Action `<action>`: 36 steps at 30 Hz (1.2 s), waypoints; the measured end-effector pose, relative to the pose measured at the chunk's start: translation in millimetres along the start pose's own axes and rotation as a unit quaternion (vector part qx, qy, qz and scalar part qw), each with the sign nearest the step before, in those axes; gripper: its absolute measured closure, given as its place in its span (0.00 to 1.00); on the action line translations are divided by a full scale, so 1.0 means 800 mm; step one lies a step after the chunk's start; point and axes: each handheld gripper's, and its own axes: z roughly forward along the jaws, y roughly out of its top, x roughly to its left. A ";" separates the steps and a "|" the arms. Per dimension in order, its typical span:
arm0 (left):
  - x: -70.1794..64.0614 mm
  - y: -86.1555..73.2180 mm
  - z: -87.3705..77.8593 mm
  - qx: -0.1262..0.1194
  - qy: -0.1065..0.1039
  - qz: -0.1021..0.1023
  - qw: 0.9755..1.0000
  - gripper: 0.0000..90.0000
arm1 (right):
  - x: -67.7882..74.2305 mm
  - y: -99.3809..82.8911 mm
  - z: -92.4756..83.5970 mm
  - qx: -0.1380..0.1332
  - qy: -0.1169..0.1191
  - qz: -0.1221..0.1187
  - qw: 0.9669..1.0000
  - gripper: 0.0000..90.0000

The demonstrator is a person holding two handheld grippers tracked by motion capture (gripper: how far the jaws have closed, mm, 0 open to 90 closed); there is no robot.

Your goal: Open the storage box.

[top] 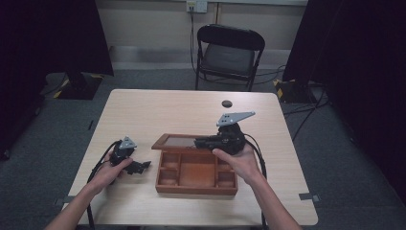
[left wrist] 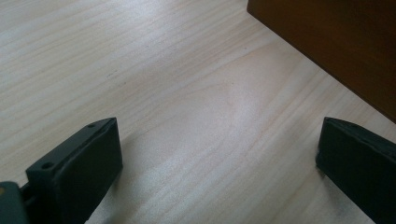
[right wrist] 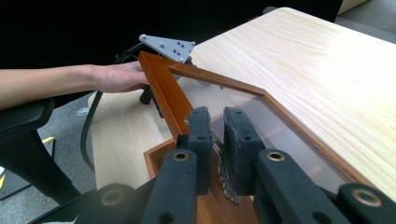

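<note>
Right now, the wooden box [top: 196, 176] stands on the pale wooden table [top: 143, 115], close to the person's edge and a little right of the middle. Its body is open and divided into small compartments. Its glass-paned lid [top: 177, 142] is lifted at the far side of the box, and the frame of this lid is tilted, not lying flat.

The right gripper [top: 203, 142] is over the far right part of the box and points to the left along the lid. In the right gripper view its jaws are nearly together, and they are closed on a small ornate metal handle [right wrist: 223, 173] at the front edge of the lid, so the lid is held up by this handle. The right hand [top: 239, 160] grasps the gripper from below, with the forearm coming from the lower edge over the right side of the box.

The left gripper [top: 139, 166] rests low on the table, just beside the left wall of the box. Its jaws are wide apart, with only bare table between them. The left hand [top: 111, 172] lies on the table.

Behind the table a black folding chair [top: 229, 53] stands on grey carpet, with dark curtains on both sides.
</note>
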 end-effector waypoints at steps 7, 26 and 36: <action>0.000 0.000 0.000 0.000 0.000 0.000 1.000 0.00 | -0.001 0.003 0.000 -0.001 -0.005 0.002 1.000 0.91; 0.000 0.000 0.000 0.000 0.000 0.000 1.000 0.00 | -0.005 0.013 -0.001 0.000 -0.014 -0.005 1.000 0.91; 0.000 0.000 0.000 0.000 0.000 0.000 1.000 0.00 | -0.008 0.018 -0.002 0.004 -0.011 -0.005 1.000 0.92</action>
